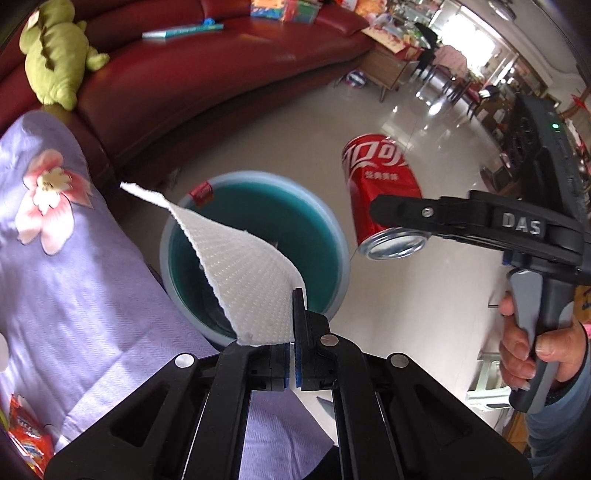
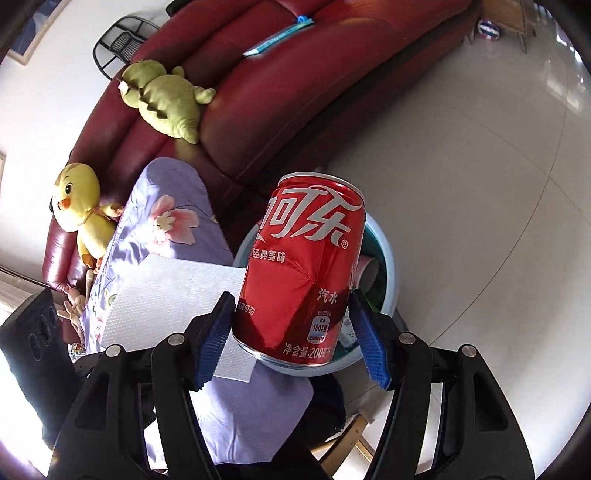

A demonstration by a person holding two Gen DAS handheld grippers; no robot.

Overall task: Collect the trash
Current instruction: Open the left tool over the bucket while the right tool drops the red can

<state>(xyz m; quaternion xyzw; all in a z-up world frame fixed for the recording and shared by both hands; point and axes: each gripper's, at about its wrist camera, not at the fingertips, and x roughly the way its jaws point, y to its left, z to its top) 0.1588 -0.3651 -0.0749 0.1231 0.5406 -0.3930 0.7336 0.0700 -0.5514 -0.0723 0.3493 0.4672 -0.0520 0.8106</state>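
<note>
Left fingers (image 1: 295, 314) pinching tissue (image 1: 243, 273), right fingers (image 2: 218, 328) gripping can (image 2: 306, 269)

Home living room. Ahead of both tools: long dark-red leather sofa (image 1: 229, 70) w/ green plush dinosaur toy (image 2: 166, 101) and thin teal-edged book (image 1: 183, 31) on the seat. Yellow plush chick toy (image 2: 79, 210) sits left of the right tool, at the sofa's end. Lilac floral-print cloth (image 1: 74, 266) covers a surface just left of the left tool. Glossy pale tiled floor (image 2: 480, 184) runs ahead-right; dining chairs (image 1: 458, 88) far off by bright windows.
</note>
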